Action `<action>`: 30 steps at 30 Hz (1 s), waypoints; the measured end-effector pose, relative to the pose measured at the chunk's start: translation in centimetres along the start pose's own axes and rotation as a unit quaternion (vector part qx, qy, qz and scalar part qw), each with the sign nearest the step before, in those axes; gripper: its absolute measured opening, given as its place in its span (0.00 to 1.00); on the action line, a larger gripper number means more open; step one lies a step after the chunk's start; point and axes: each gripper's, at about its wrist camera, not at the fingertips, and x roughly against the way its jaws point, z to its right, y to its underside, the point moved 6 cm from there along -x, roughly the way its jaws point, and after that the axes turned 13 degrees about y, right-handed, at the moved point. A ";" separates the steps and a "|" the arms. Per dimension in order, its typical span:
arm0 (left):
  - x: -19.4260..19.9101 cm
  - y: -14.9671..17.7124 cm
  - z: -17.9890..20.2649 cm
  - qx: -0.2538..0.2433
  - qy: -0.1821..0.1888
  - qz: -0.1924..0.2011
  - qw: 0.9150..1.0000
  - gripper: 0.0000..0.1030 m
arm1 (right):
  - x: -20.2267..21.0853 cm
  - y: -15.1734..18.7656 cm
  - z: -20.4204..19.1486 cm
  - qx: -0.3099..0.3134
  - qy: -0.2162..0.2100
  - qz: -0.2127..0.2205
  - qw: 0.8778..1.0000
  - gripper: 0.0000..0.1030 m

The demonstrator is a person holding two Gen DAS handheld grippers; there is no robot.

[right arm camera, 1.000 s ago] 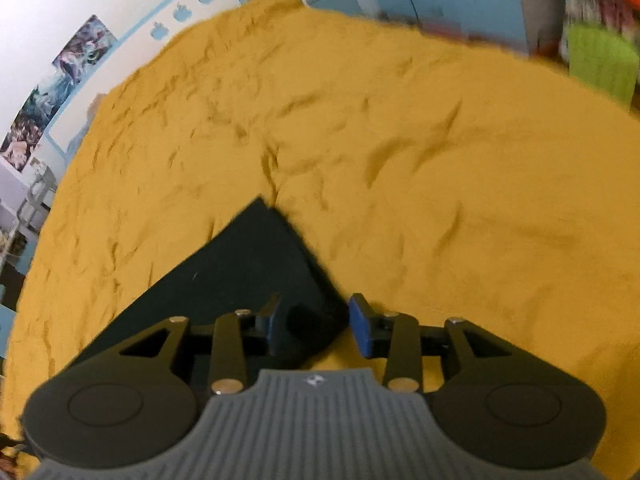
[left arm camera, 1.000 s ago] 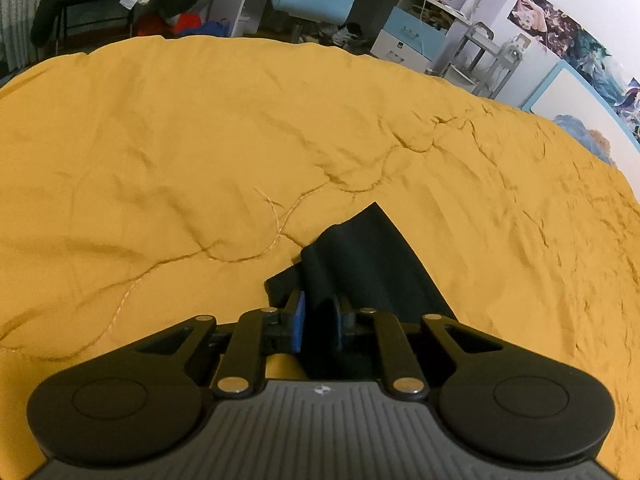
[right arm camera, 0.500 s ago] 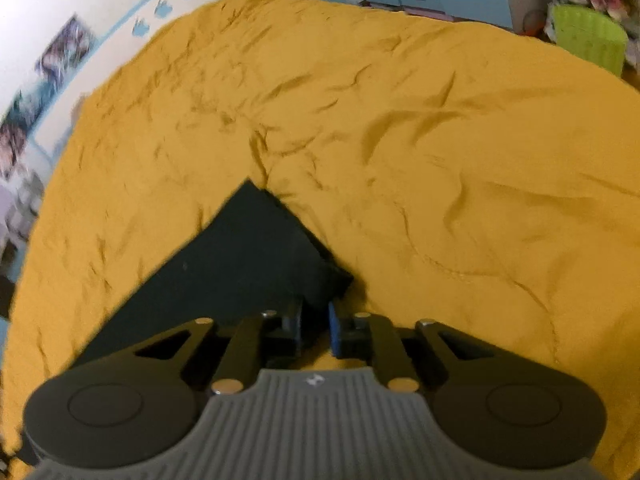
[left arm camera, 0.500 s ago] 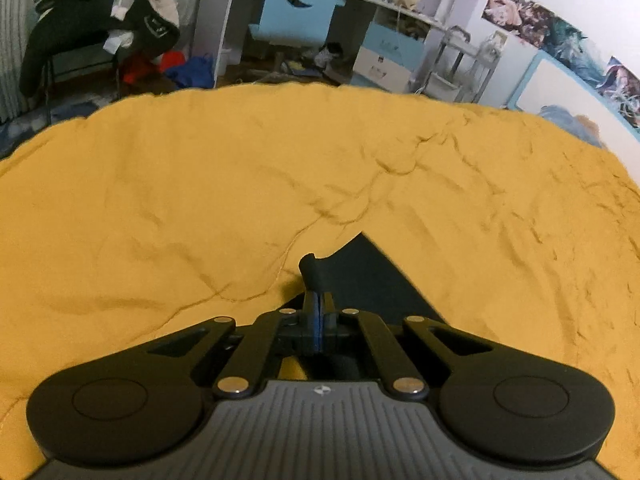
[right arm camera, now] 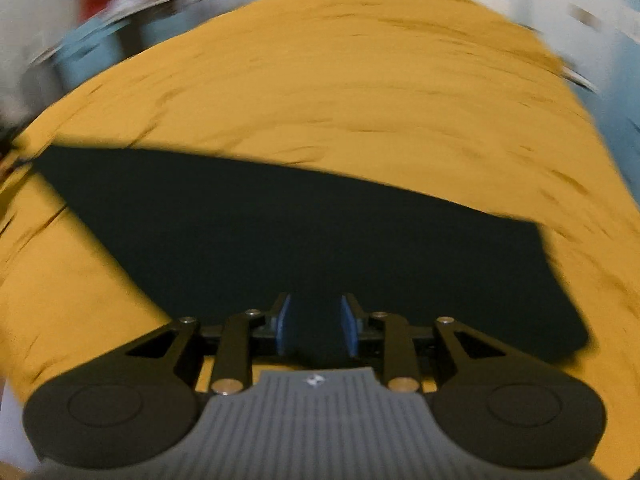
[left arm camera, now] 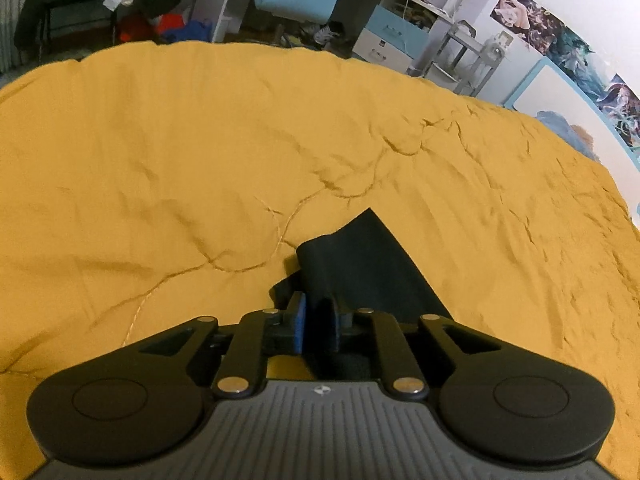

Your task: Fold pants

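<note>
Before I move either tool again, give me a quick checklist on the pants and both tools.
1. Left tool has cloth between its pads: ok, a raised fold of the dark pants sits in the narrow gap.
2. Left tool clamped tight: cannot tell, a slim gap shows beside the blue pad.
3. Right tool free of the cloth: cannot tell; its jaws stand apart over the pants, contact unclear.
4. Right wrist view steady: not ok, heavy motion blur.
5. Pants lying flat on the yellow bedspread: ok in the right wrist view, a broad smooth panel.
6. Fold finished: cannot tell from these views.
</note>
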 end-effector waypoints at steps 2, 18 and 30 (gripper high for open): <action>-0.1 0.0 -0.2 0.004 0.006 -0.003 1.000 0.15 | -0.2 -0.3 -3.2 0.054 -0.026 0.001 0.998 0.23; -0.5 -0.1 -0.2 -0.013 0.017 -0.005 1.000 0.00 | -3.3 0.3 -8.5 0.216 -0.021 -0.011 0.976 0.00; -0.2 0.6 -0.9 -0.030 0.001 -0.013 0.999 0.00 | -3.5 0.9 -6.4 0.168 -0.050 -0.038 0.984 0.00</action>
